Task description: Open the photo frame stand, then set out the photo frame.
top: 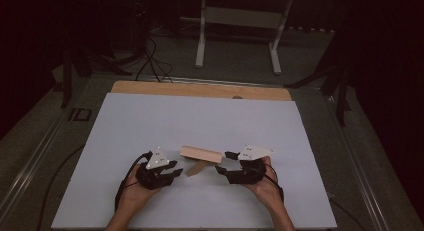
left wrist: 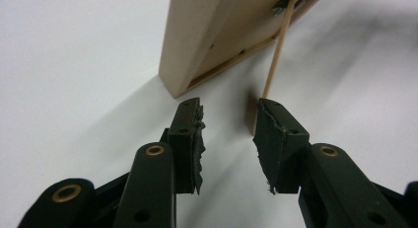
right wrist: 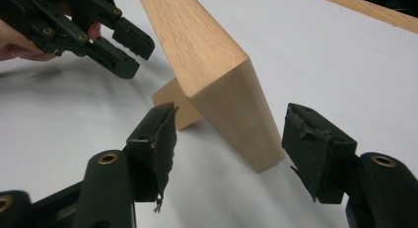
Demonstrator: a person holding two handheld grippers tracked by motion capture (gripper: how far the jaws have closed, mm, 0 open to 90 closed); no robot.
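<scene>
A light wooden frame (top: pixel 200 153) stands tilted on the white sheet, propped by a thin wooden back leg (top: pixel 195 168). My left gripper (top: pixel 176 170) is open just left of the leg. In the left gripper view the jaws (left wrist: pixel 229 124) stand apart with nothing between them; the frame's lower corner (left wrist: pixel 192 50) is just ahead and the leg (left wrist: pixel 276 60) comes down by the right pad. My right gripper (top: pixel 224 162) is open at the frame's right end. In the right gripper view the frame's end (right wrist: pixel 222 90) lies between the spread jaws (right wrist: pixel 229 134), which do not touch it. The leg (right wrist: pixel 172 102) and the left gripper (right wrist: pixel 125 50) show behind.
The white sheet (top: pixel 200 116) covers a wooden tabletop whose bare strip (top: pixel 200 89) shows at the back edge. A white stand (top: pixel 240 21) is on the floor beyond. Cables (top: pixel 150 61) lie at the far left. The sheet is bare to the sides and back.
</scene>
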